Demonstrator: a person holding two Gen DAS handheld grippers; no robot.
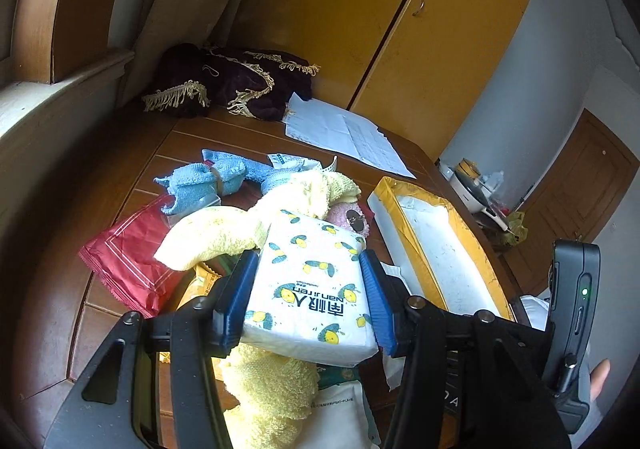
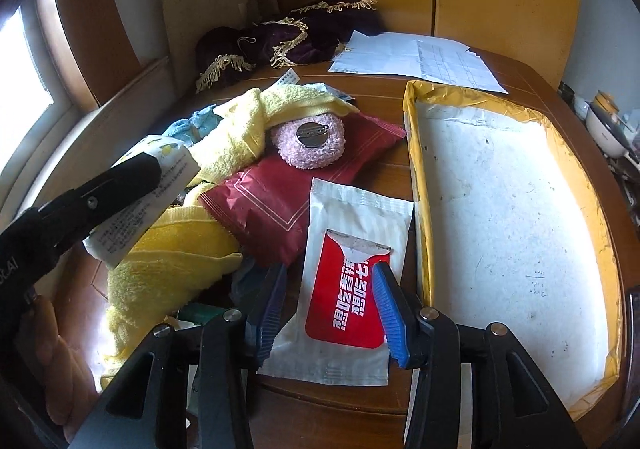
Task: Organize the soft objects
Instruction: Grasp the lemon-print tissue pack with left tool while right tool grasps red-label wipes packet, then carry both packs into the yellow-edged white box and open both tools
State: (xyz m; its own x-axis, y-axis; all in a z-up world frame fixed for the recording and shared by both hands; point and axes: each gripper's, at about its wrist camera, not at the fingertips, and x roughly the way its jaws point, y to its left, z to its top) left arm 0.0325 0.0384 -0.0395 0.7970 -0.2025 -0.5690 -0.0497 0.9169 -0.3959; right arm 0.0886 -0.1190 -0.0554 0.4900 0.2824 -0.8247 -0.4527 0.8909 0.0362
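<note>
Now your left gripper [image 1: 308,277] grips the tissue pack [image 1: 310,283], with the tray [image 1: 424,245] just right; your right gripper [image 2: 328,313], spread, straddles the sachet [image 2: 352,281].

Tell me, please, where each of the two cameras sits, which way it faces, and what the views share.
Left wrist: rides the left claw, looking forward and down over its blue fingers, which clamp the tissue pack above the pile; a fingertip shows at lower right.
Right wrist: rides the right claw, looking down at the table; its open fingers straddle the white-and-red sachet; the left claw enters at left.
Shared: yellow towel, pink puff, tray, papers.
</note>
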